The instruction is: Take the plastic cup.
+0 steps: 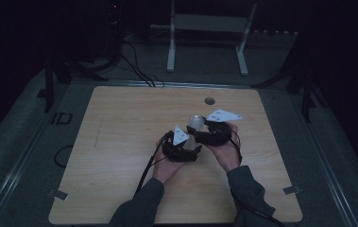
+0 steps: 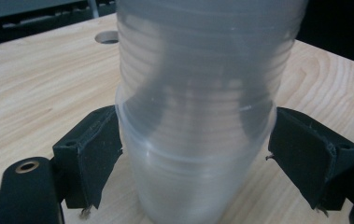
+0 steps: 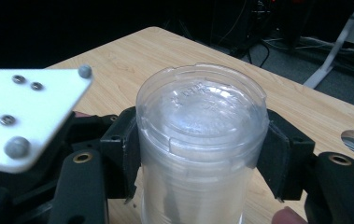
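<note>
Left gripper view has the stack of clear plastic cups (image 2: pixel 198 116) standing upside down on the wooden table (image 2: pixel 34 84), between the left gripper (image 2: pixel 195 158) pads; those jaws stand parted, the left pad just at the rim, the right pad apart from it. Right gripper view shows the right gripper (image 3: pixel 200 154) clamped on the stack's upper end, both pads pressed to its sides. High view: both hands meet at mid-table, forearms coming in from the near edge, left gripper low, right gripper higher.
</note>
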{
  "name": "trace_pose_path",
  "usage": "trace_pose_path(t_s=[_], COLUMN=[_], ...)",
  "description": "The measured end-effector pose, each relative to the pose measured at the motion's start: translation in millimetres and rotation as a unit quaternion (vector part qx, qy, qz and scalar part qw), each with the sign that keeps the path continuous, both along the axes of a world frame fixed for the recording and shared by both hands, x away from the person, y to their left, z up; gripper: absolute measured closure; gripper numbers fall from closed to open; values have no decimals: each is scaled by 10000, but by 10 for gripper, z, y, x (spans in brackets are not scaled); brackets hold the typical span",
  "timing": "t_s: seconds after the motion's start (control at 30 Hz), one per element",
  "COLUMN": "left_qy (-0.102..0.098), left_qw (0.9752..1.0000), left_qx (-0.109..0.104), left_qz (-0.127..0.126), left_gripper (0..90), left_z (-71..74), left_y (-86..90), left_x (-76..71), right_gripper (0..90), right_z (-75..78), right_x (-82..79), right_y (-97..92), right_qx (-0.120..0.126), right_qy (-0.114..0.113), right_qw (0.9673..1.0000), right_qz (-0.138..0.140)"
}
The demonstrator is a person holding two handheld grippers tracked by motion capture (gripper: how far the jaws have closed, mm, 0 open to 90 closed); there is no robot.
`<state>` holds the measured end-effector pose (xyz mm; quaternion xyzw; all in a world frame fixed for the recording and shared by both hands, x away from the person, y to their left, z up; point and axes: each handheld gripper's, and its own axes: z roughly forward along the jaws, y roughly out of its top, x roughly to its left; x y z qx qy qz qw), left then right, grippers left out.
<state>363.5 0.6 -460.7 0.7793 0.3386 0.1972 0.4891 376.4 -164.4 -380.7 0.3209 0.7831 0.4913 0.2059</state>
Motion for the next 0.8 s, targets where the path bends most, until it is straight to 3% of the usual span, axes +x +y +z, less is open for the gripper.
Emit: trace_pose_path(t_s=[0.3,0.8], left_qy=[-189,-196], left_qw=[9998,9998], left_qx=[-5,22], left_qz=[102,98], left_gripper=[203,207], left_z=[-39,-42], left_y=[-55,-59], left_x=[31,29], right_gripper=[386,396], right_z=[2,142], right_x=[-3,-15], right_y=[10,11], right_qx=[33,120], right_qy=[30,-119], right_qw=[10000,9999], right_qz=[0,-11])
